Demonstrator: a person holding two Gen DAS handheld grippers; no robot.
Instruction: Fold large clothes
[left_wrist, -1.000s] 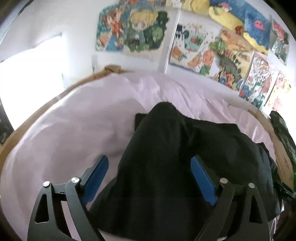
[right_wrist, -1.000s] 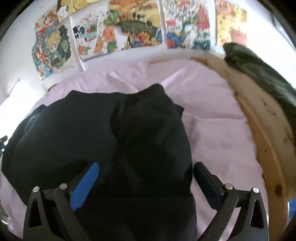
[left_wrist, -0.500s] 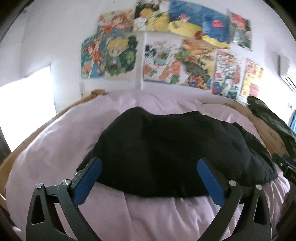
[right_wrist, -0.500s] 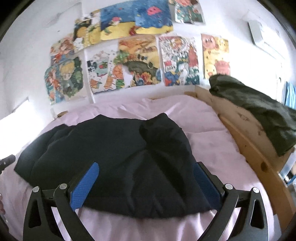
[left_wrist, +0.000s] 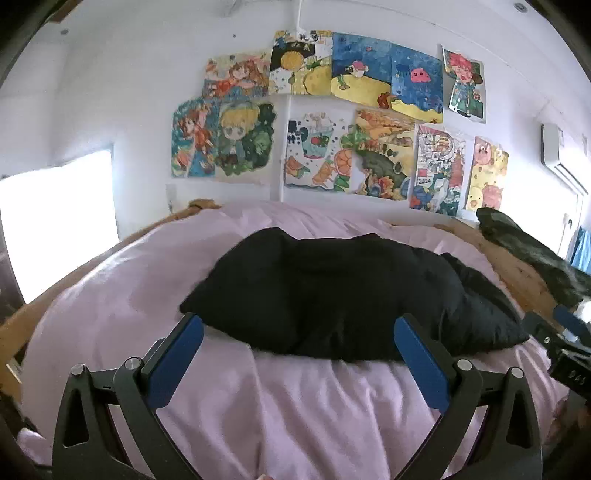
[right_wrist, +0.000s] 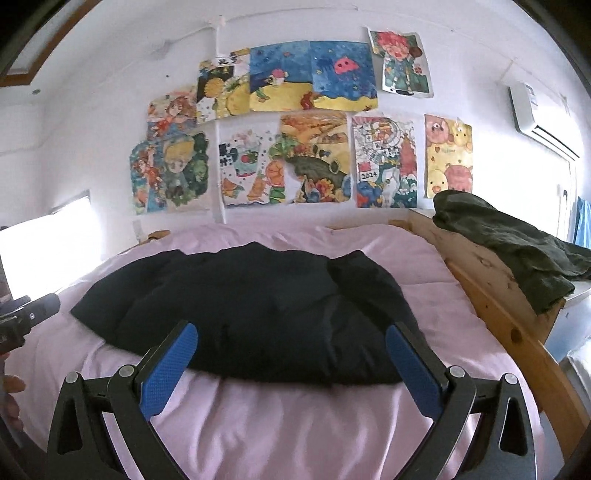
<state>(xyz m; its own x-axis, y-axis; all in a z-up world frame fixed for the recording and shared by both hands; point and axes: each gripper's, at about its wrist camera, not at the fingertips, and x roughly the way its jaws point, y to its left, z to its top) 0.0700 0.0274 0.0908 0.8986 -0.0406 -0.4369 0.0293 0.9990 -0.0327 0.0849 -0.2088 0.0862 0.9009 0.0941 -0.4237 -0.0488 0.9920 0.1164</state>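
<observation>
So the landmark here was the folded black fabric garment (left_wrist: 343, 295), lying in a wide low mound in the middle of the pale pink bedsheet (left_wrist: 295, 406).

Left of it, a bright window (left_wrist: 55, 229) was blown out white. The left gripper (left_wrist: 298, 332) sat just short of the garment's near edge, blue-padded fingers spread wide and holding nothing. The right gripper (right_wrist: 291, 338) was the same, wide apart and empty, tips hovering over the garment's near edge; whether they touched the fabric I couldn't really tell.

Behind the garment, a bunch of colourful cartoon drawings (right_wrist: 284, 129) covered the white wall. To its right ran the wooden bed rail (right_wrist: 491, 295) with a crumpled dark green cloth (right_wrist: 517, 240) draped on it.
</observation>
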